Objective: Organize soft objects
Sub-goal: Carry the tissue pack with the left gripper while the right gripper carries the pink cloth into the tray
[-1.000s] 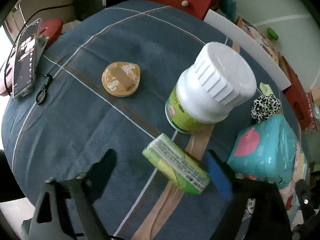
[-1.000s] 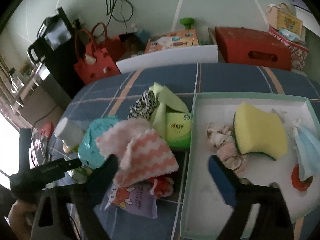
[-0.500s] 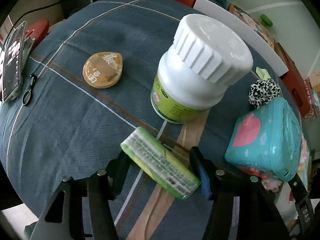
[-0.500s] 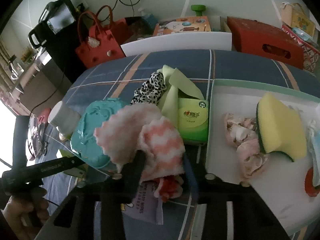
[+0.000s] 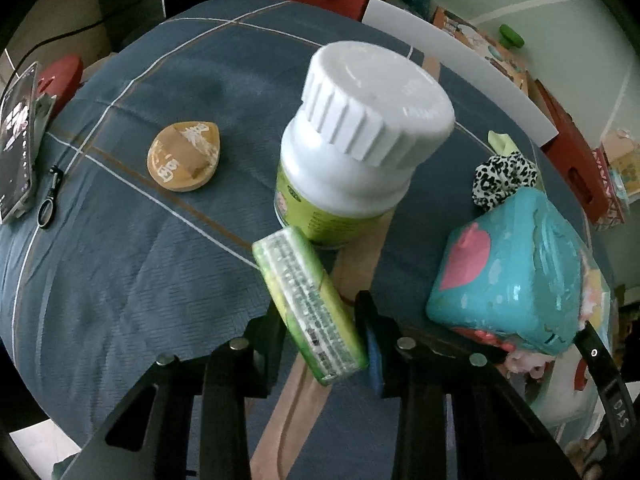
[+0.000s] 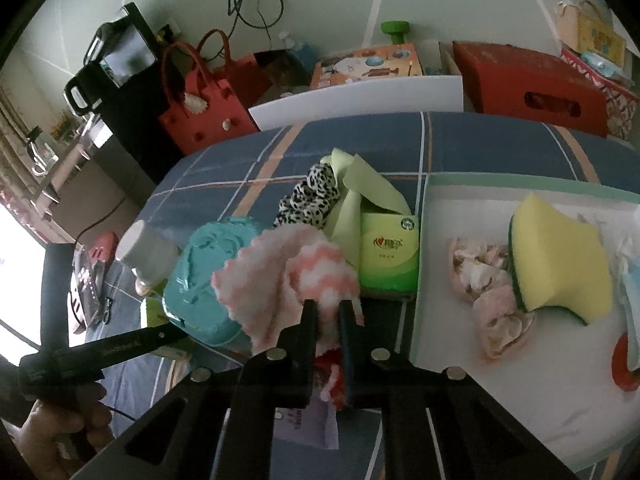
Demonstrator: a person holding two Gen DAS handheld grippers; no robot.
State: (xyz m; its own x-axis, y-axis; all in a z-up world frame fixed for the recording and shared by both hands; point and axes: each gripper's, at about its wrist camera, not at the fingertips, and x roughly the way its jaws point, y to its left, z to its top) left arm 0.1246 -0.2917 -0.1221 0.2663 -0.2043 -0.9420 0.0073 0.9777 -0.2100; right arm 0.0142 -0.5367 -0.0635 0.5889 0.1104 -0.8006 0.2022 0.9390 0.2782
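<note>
Both grippers grabbing soft stuff at once, right beside the white tray

Using the white tray point(image 6: 500, 420) as the landmark: the right gripper point(image 6: 328, 320) is just off its left edge, jaws closing almost together on a fold of the pink-and-white fluffy cloth point(image 6: 280, 276). It looks light and floppy, so it'll probably drape and drag; a pinch on a bunched fold seems the right hold. Further left of the tray, past the teal wipes pack point(image 5: 512, 272), the left gripper point(image 5: 320, 328) has its jaws closing around the green tissue pack point(image 5: 308, 304). That one looks squishy with slick wrap, so I'd grip across the middle. The left wrist view alone shows the white-capped bottle point(image 5: 360, 132) touching that pack; only the right one shows the yellow sponge point(image 6: 560, 256) in the tray.
</note>
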